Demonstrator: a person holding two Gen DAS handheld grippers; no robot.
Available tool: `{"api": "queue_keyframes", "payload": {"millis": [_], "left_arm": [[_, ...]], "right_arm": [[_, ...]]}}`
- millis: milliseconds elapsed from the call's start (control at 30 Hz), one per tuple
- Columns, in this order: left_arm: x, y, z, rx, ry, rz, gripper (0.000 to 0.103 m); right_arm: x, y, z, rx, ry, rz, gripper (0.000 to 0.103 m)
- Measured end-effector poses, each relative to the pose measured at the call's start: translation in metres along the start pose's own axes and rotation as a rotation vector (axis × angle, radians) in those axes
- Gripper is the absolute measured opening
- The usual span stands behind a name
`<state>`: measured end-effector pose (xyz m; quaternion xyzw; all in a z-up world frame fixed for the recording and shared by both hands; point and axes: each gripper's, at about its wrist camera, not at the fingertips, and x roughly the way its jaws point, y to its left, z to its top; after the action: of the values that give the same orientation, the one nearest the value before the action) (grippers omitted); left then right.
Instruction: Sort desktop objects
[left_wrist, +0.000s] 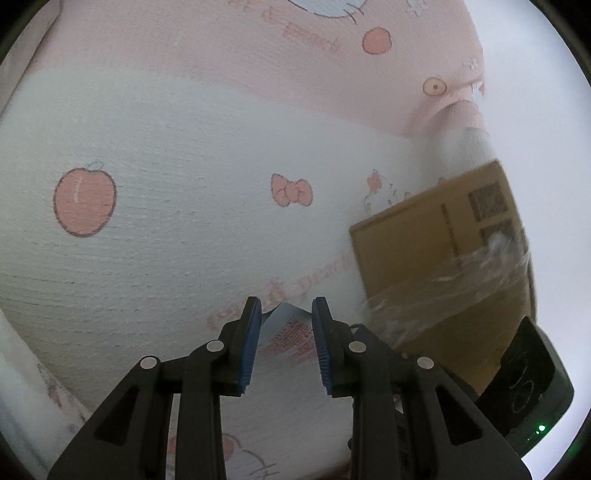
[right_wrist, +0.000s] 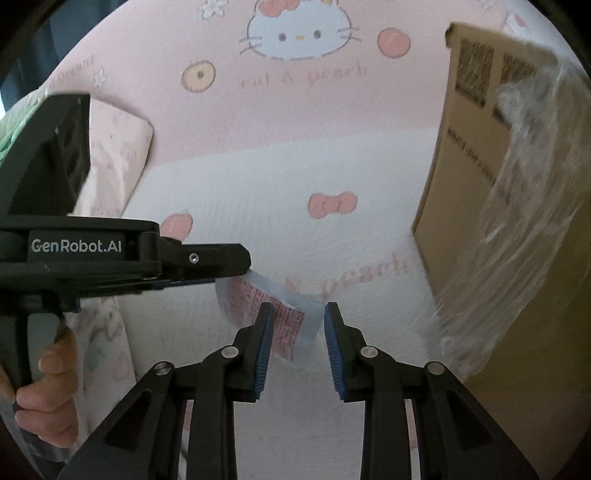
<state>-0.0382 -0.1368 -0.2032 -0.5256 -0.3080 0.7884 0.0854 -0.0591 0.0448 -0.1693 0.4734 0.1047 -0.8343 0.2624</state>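
A small white paper card (right_wrist: 291, 325) with red print hangs above the cloth, bowed between both grippers. My right gripper (right_wrist: 297, 312) has its blue pads pressed on the card's near end. From the left, my left gripper (right_wrist: 236, 275) comes in side-on and pinches the card's far end. In the left wrist view the card (left_wrist: 286, 323) sits folded between the pads of the left gripper (left_wrist: 285, 308). A person's hand (right_wrist: 44, 384) grips the left gripper's handle.
A pink and white cartoon-print cloth (right_wrist: 295, 240) covers the surface below. A cardboard box (right_wrist: 461, 192) wrapped in clear plastic film (right_wrist: 517, 221) stands at the right, also seen as the box (left_wrist: 424, 258). A black housing with a green light (left_wrist: 528, 391) sits at lower right.
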Motion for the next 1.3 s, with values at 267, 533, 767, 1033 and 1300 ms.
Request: {"api": "queue_keyframes", "payload": {"millis": [267,533,767,1033,1300], "left_arm": [[-0.015,0.008,-0.019,-0.05,0.018,-0.022,0.03],[-0.02,-0.008,-0.045,0.044,0.081,0.034,0.031],[-0.012,-0.019,-0.059,0.087,0.143,0.076,0.032],[-0.007,-0.016,-0.061,0.063,0.16,0.094,0.047],[0.013,-0.012,-0.061,0.046,0.234,0.131,0.047]], "right_arm": [[-0.003,0.0,-0.016,0.019,0.055,0.059,0.025],[-0.012,0.006,-0.037,0.009,0.108,0.117,0.025],[-0.036,-0.024,-0.048,0.139,0.101,0.147,0.025],[-0.034,-0.045,-0.056,0.258,0.145,0.184,0.025],[-0.01,-0.047,-0.064,0.31,0.242,0.17,0.025]]}}
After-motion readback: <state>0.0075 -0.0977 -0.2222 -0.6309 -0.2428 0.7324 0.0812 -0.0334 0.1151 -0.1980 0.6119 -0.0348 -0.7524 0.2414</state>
